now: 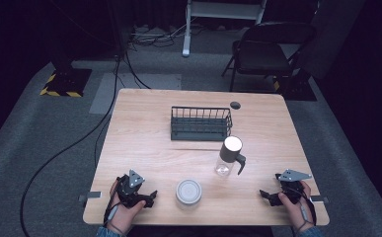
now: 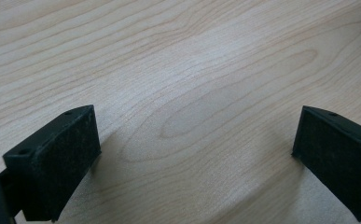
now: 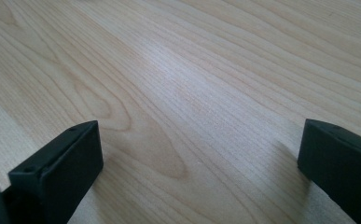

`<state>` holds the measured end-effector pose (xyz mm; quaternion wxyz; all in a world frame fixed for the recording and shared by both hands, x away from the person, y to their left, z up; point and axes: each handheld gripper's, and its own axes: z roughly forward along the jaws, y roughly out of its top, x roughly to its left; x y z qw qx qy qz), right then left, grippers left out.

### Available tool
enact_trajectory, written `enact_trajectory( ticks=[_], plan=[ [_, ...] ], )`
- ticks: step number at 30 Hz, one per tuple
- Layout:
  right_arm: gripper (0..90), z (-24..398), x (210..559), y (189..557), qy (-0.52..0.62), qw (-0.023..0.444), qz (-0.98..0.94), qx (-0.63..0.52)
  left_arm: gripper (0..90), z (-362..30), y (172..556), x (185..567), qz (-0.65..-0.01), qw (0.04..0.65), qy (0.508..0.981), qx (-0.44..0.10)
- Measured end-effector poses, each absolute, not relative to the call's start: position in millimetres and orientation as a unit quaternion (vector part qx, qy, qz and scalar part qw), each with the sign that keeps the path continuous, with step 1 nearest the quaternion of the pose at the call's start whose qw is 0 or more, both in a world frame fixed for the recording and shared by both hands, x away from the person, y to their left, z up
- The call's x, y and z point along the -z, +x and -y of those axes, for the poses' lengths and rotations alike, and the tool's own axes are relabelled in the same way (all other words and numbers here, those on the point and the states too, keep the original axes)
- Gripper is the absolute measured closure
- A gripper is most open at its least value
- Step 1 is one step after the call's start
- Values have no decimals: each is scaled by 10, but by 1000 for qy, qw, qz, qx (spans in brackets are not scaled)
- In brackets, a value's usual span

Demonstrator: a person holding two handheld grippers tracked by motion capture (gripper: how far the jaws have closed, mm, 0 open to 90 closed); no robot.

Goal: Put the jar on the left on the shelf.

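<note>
surface: we are seeing a light wooden table (image 1: 144, 143) | lying on it: wire basket (image 1: 201, 123), handled bottle (image 1: 230, 156), round lidded jar (image 1: 188, 192)

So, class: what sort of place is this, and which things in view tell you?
Probably a recording studio or lab: a lone wooden table on grey carpet, dark curtains behind, hazard-taped stand base, and cables trailing across the floor.

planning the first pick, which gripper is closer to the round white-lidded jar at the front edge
Left. The left gripper sits just beside the jar, on its left, jaws open. The right gripper rests farther off to the jar's right, also open.
</note>
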<state>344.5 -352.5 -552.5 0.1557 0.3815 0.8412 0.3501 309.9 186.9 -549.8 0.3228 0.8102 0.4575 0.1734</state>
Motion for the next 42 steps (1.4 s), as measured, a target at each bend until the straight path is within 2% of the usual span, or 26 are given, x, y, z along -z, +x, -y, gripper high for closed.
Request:
enact_trajectory(
  ticks=[18, 42],
  plan=[
    [0, 3525, 5524, 3445, 382, 156, -841, -350, 34, -1925, 3000, 5312, -453, 387, 773, -218],
    [0, 3525, 5525, 3445, 382, 156, -841, -350, 31, -1826, 2797, 5016, -436, 451, 739, -246]
  ],
)
